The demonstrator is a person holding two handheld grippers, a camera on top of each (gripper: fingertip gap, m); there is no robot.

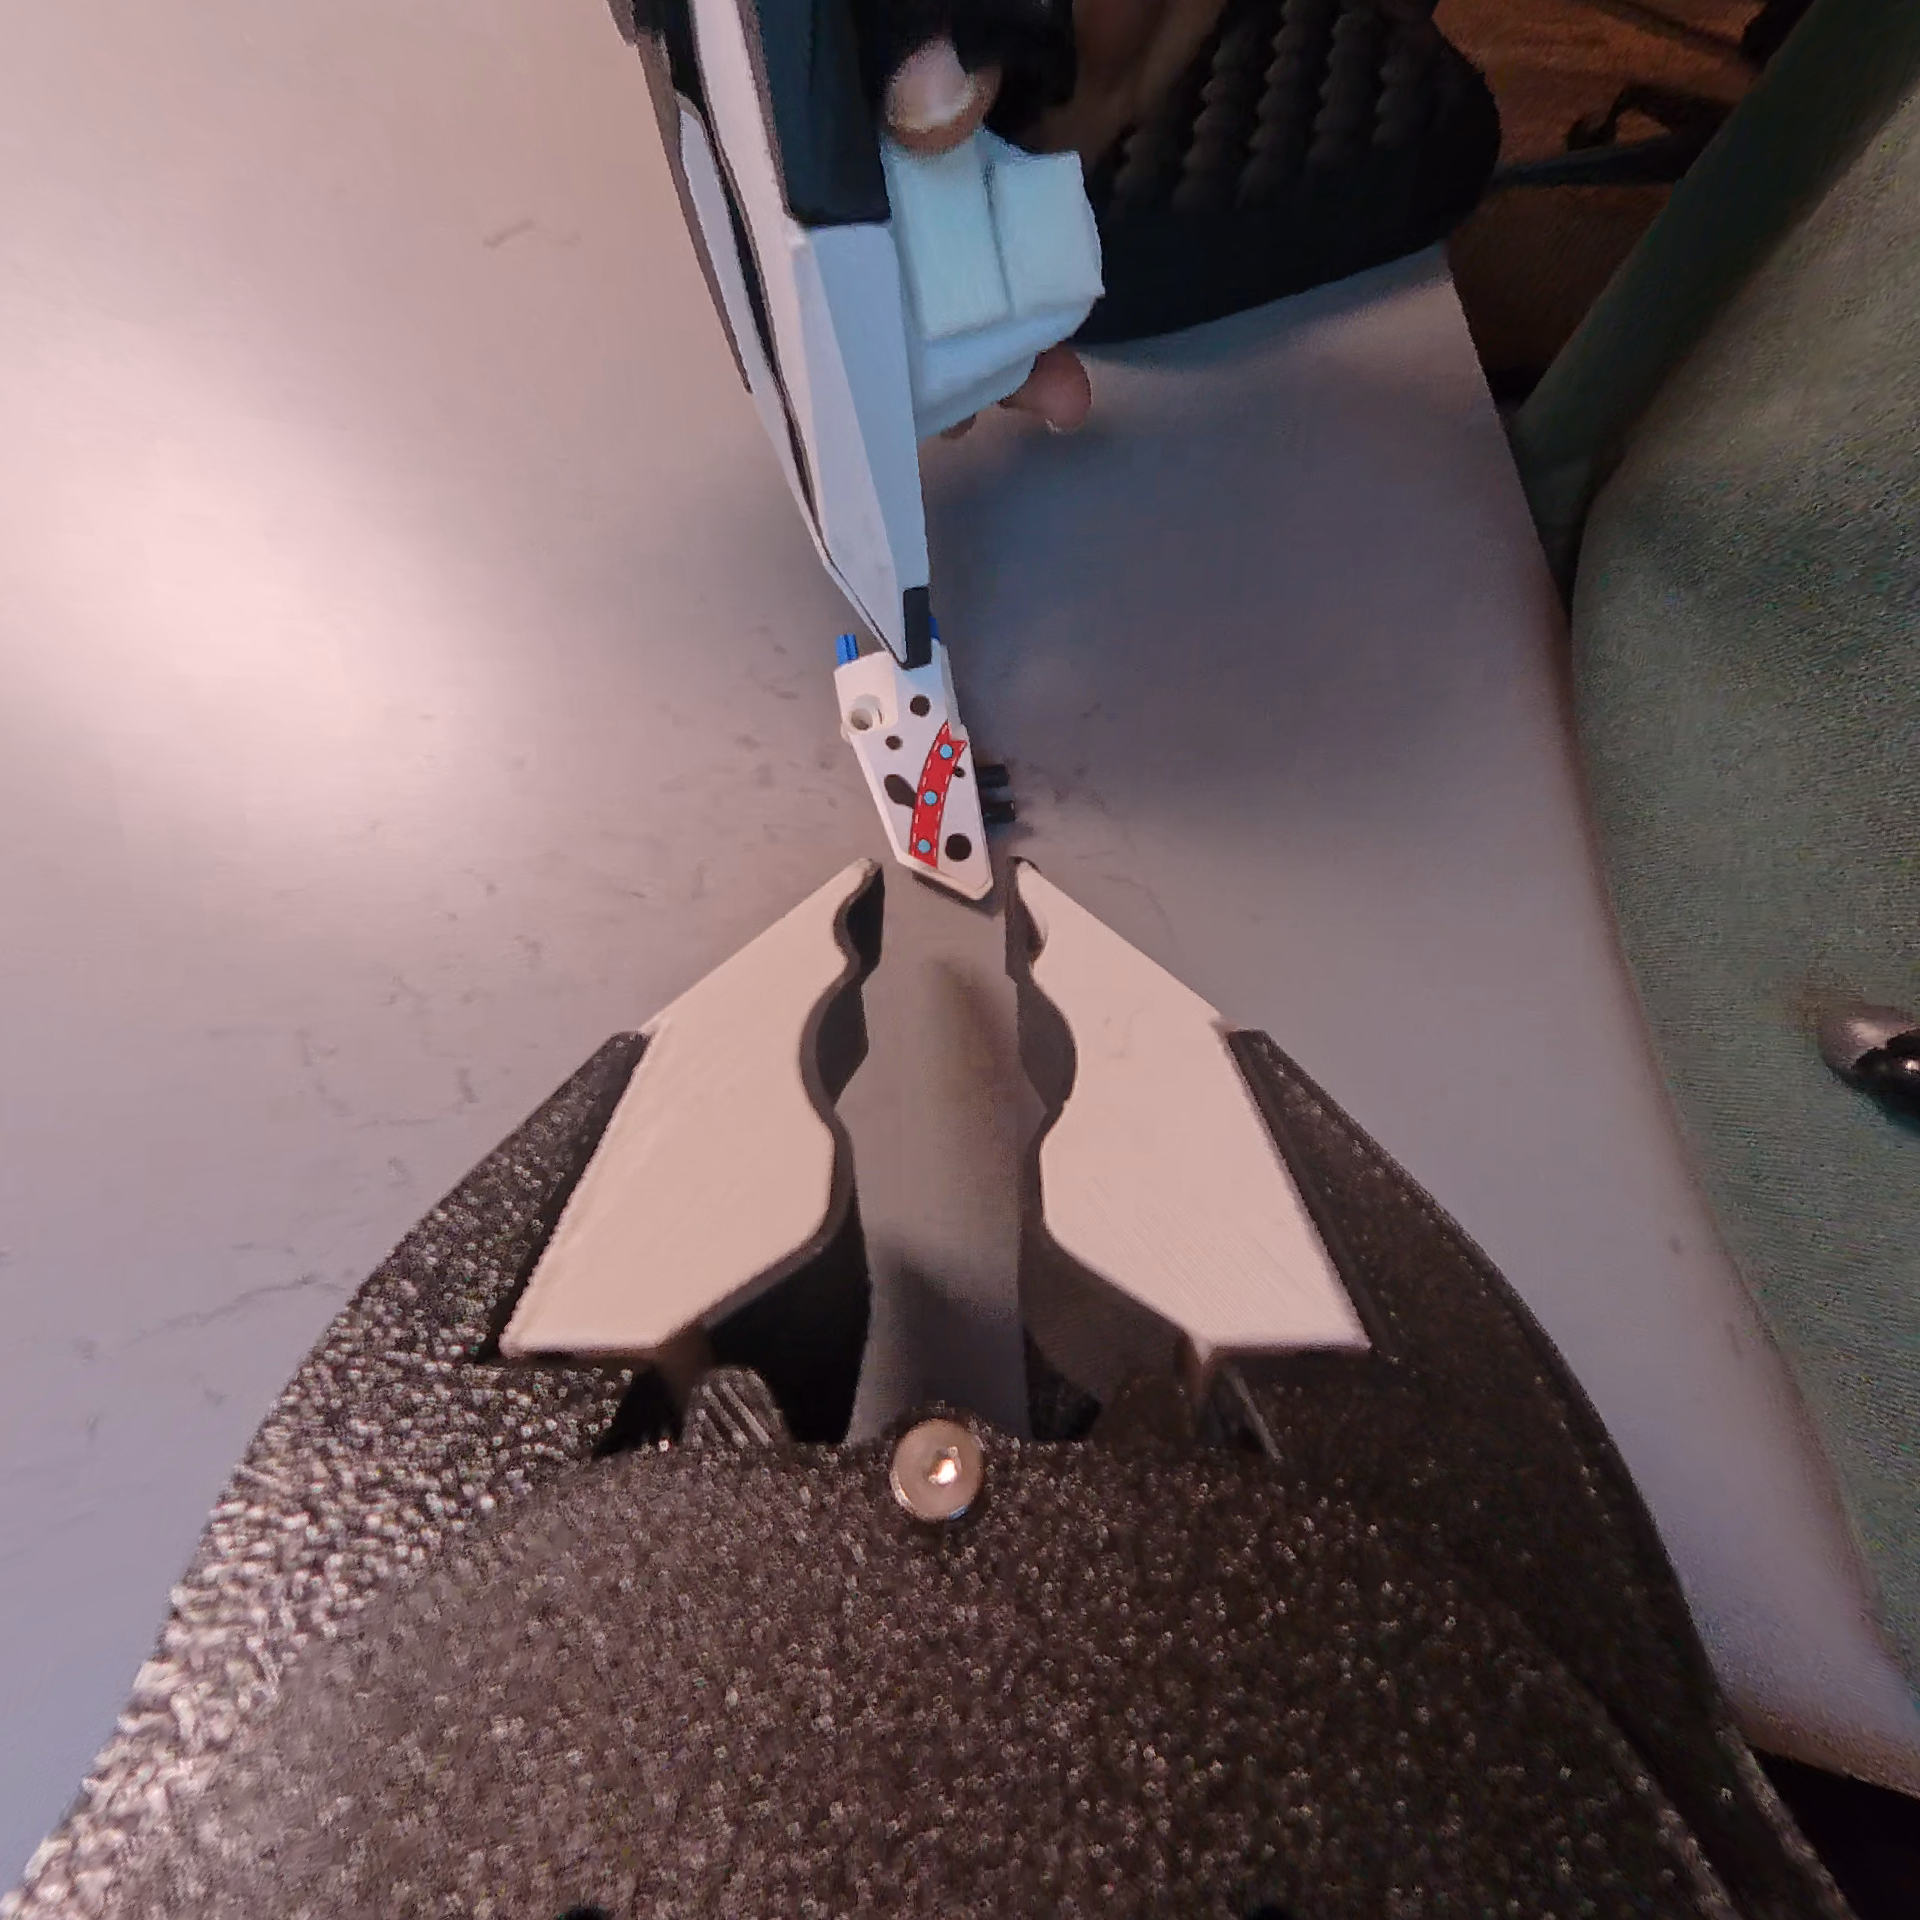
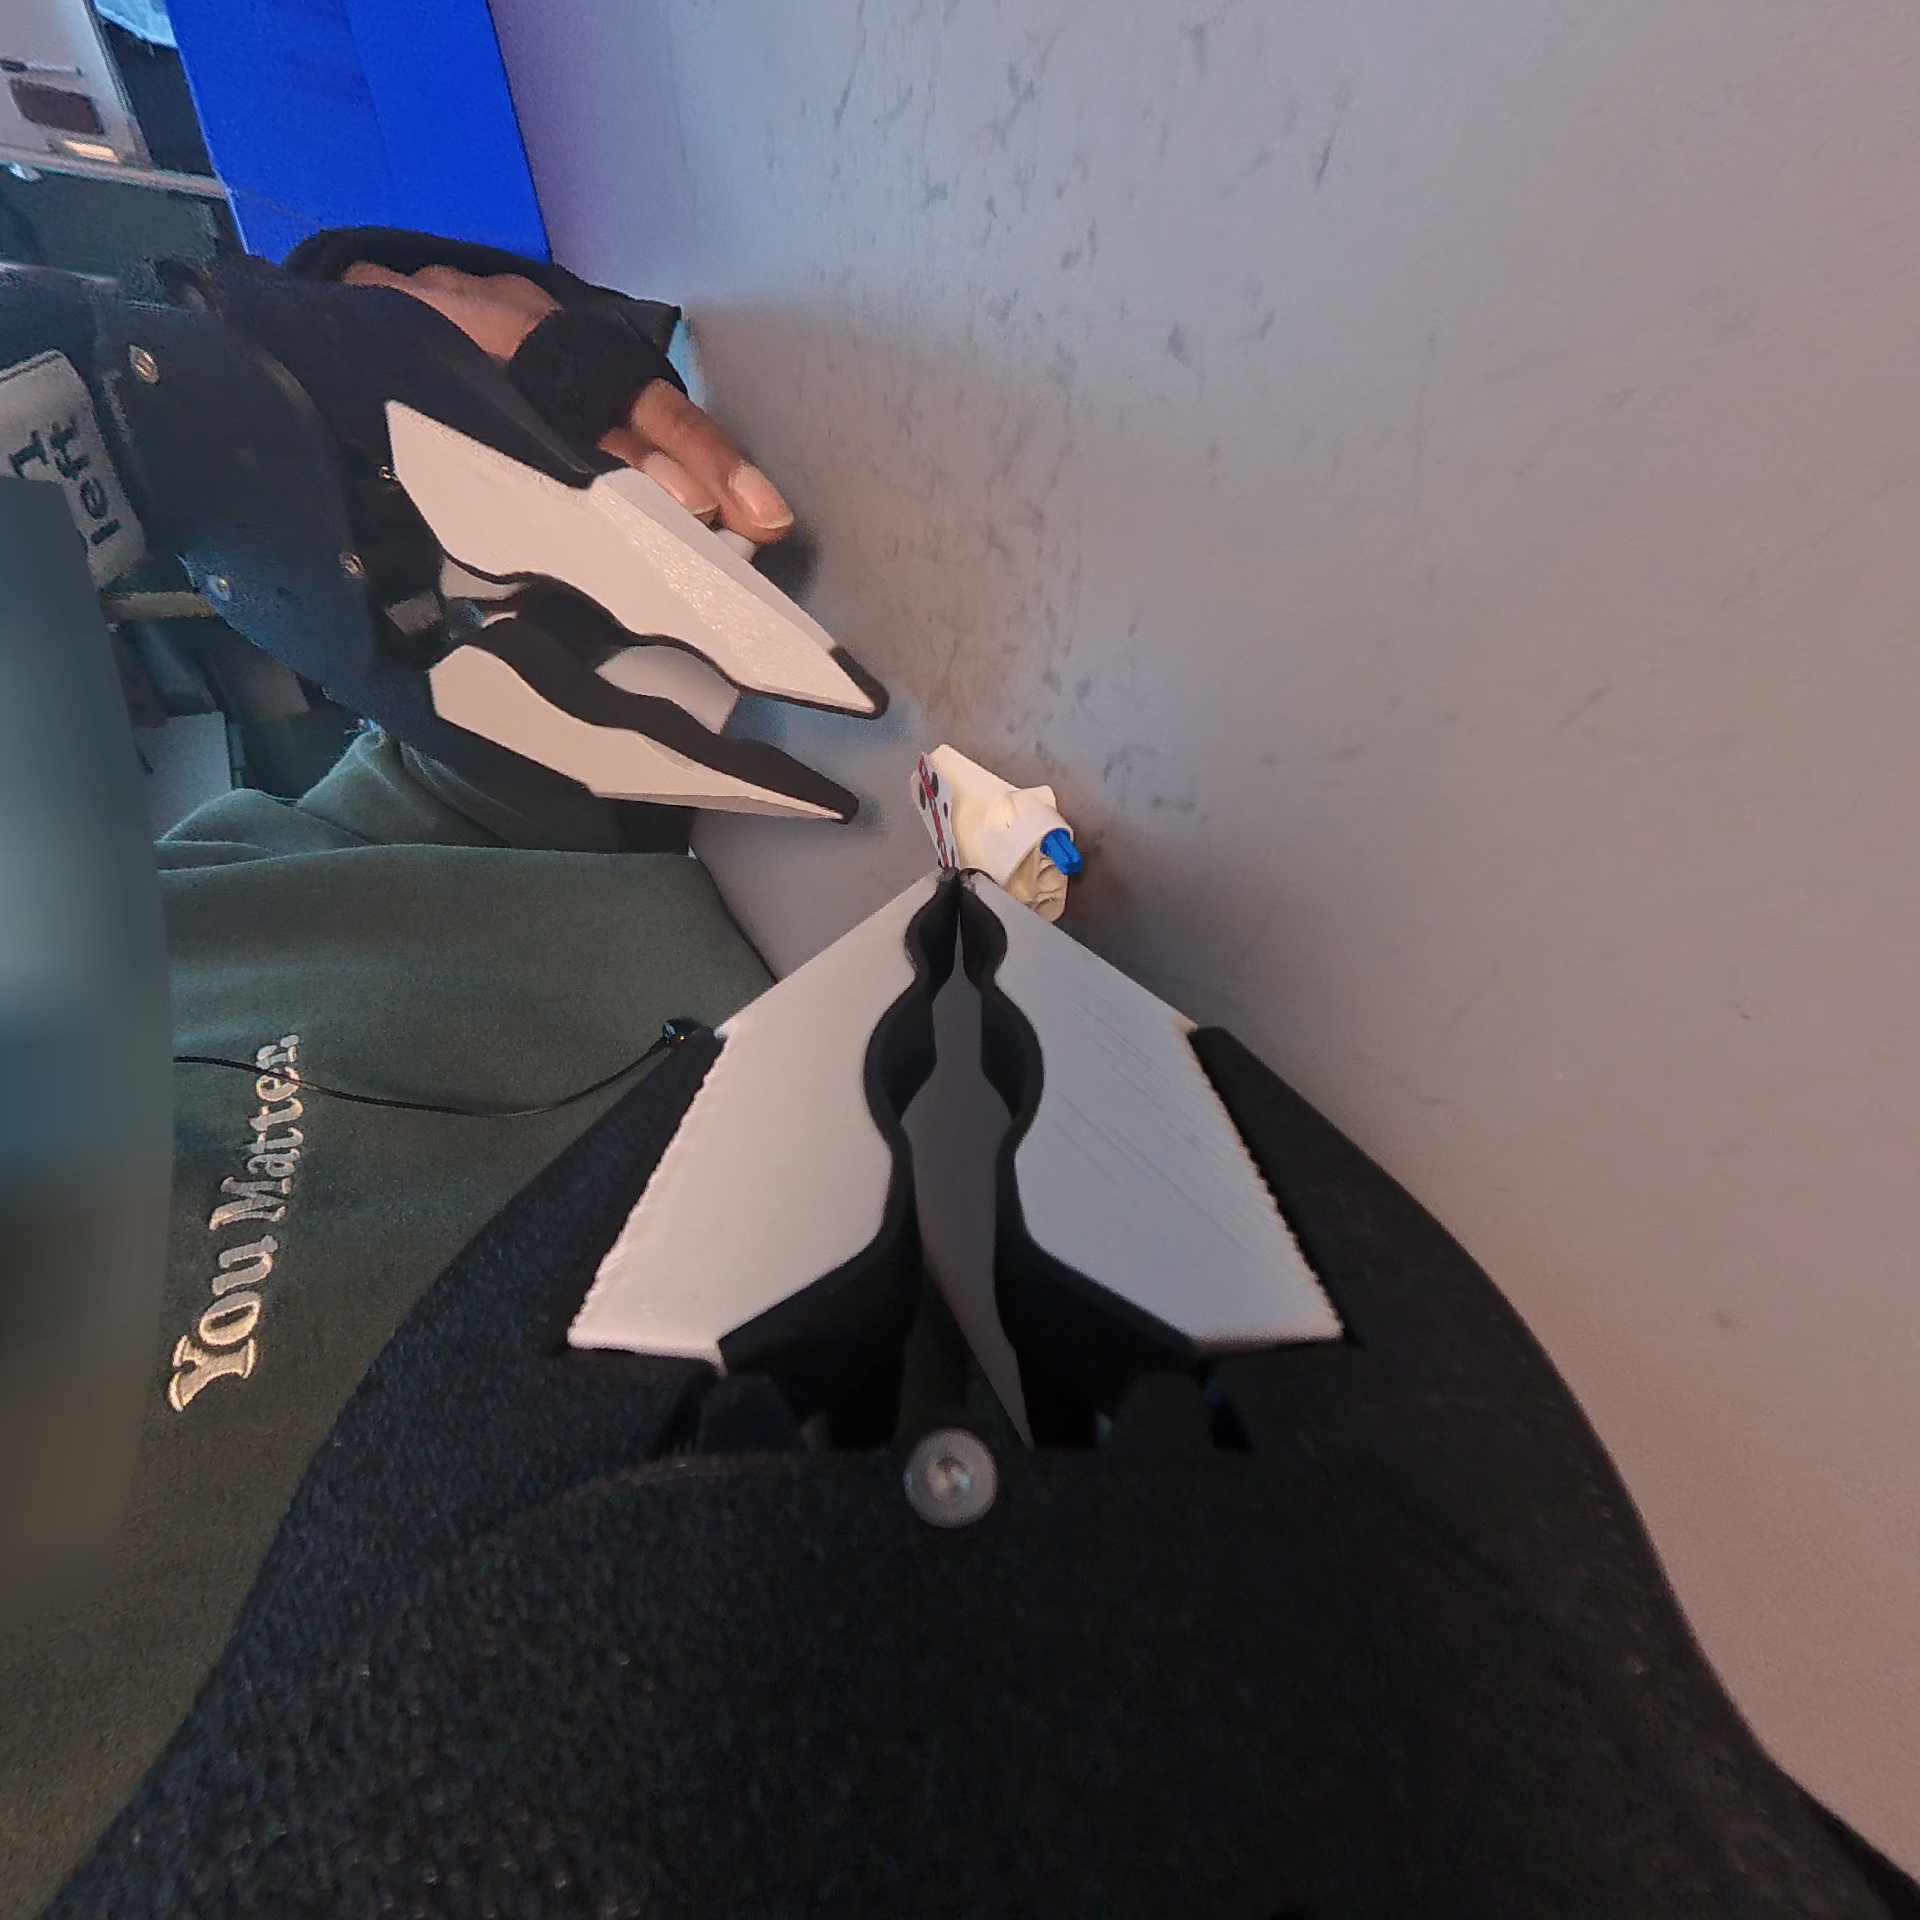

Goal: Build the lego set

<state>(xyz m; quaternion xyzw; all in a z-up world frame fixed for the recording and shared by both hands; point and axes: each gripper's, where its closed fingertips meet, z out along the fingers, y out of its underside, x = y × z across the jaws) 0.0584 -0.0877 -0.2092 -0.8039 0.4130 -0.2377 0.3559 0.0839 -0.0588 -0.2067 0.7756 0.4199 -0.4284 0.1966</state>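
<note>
Left tongs are sitting released, jaws apart with nothing between them, tips pointing at the lower corner of the white lego piece. In the right wrist view the left tongs are hovering just left of the piece, apart from it. The piece is hanging just above the grey bench, near its edge, pinched at its top end by the right tongs, which are clenching on it. It is a small white wedge-shaped panel with black holes, a red printed strip, a blue pin sticking out of one side and small black pins showing beyond its far edge.

Handling judgement: light, rigid plastic, smooth and slippery on the flat faces, so likely to pivot in a tip-only pinch. Pins could pop loose if squeezed. Better taking hold across the flat faces at the free lower end, away from the pins.
</note>
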